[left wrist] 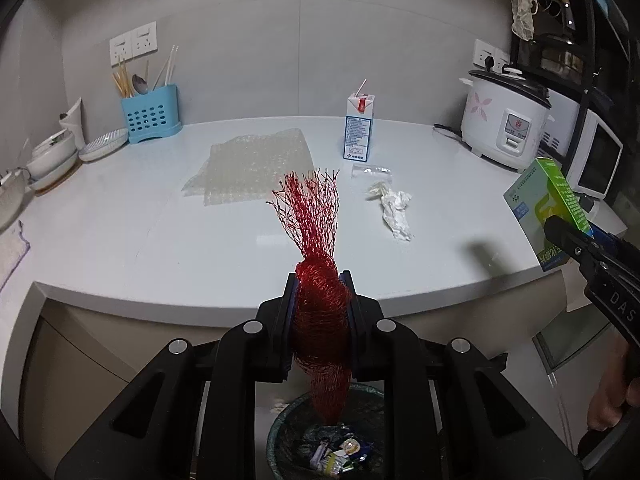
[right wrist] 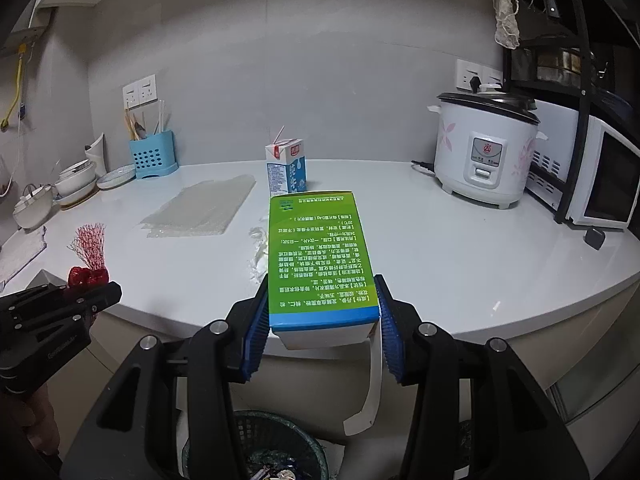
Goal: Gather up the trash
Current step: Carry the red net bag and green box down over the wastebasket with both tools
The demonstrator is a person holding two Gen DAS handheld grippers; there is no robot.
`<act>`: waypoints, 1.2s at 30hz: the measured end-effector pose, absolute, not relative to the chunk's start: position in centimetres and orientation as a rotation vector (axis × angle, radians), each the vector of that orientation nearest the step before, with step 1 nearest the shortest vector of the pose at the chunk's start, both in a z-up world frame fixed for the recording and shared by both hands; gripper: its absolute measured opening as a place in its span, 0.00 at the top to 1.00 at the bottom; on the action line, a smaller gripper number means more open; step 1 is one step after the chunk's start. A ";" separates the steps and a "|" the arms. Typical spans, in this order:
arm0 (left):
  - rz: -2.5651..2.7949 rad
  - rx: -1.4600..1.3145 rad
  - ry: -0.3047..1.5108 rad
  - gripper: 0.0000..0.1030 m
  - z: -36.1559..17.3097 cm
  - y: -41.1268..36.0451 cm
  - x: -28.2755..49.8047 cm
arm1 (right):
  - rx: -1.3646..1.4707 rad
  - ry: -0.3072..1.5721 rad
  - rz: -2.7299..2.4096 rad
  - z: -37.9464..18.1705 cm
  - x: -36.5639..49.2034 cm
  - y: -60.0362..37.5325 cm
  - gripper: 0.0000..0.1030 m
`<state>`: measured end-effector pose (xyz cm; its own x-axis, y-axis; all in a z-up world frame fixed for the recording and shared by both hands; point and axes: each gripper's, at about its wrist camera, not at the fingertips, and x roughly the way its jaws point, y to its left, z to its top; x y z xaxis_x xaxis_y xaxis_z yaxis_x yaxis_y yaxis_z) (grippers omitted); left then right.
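Red mesh netting [left wrist: 320,280] fills the nearest view, bunched and pinched between the pads of the left tongs [left wrist: 321,312], which are pressed tight on it. Its loose end hangs just above a dark waste basket [left wrist: 280,432] on the floor below the counter [left wrist: 120,248] edge; wrappers already lie inside the basket.

Going left to right across the counter, bowls and a small plate sit at the far left, then a blue utensil holder [left wrist: 150,114]. Next comes a flat sheet of bubble wrap [left wrist: 252,164], then an upright milk carton [left wrist: 359,126] with a straw. Just in front of the carton lie a small clear plastic bag [left wrist: 372,170] and a crumpled tissue [left wrist: 394,210]. A white rice cooker [left wrist: 504,120] stands at the far right.

At the right, the right tongs [right wrist: 322,320] clamp a green box [right wrist: 320,252] by its sides, its bottom flap hanging open over the basket.

By this look the task is about halfway: two items are held and ready to drop, while the bubble wrap, carton, plastic bag and tissue are left to collect.
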<state>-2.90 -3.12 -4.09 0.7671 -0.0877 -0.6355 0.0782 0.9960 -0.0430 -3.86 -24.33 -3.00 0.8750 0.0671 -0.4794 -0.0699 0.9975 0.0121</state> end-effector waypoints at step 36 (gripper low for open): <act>-0.166 -0.026 0.815 0.81 -18.5 -4.2 -11.1 | -0.037 0.614 0.149 -18.4 -13.2 -20.8 0.56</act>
